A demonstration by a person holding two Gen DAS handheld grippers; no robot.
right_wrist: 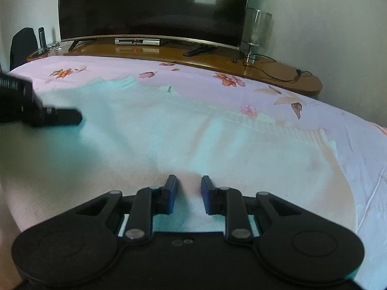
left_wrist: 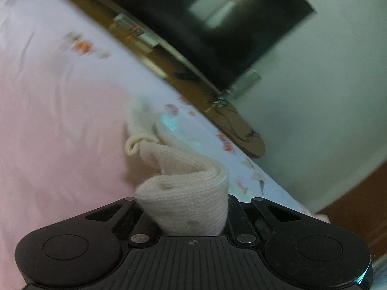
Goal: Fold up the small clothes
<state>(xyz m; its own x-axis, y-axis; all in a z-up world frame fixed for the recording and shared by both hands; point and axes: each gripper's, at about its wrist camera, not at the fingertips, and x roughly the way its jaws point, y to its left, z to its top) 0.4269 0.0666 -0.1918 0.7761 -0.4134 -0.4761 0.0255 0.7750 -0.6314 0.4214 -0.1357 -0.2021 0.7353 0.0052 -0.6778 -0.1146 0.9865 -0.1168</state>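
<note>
Cream knit cloth (left_wrist: 183, 198) is pinched in the pressed-together left gripper (left_wrist: 186, 217), lifted off the pink sheet (left_wrist: 55, 120) and bunched into a fold at the fingers. The right gripper (right_wrist: 189, 194) is seen with its blue pads (right_wrist: 172, 193) part-spread, cloth (right_wrist: 169, 133) lying between them; whether it is gripped cannot be told. The cloth is spread across the bed near its far edge, before a TV (right_wrist: 150, 7).
</note>
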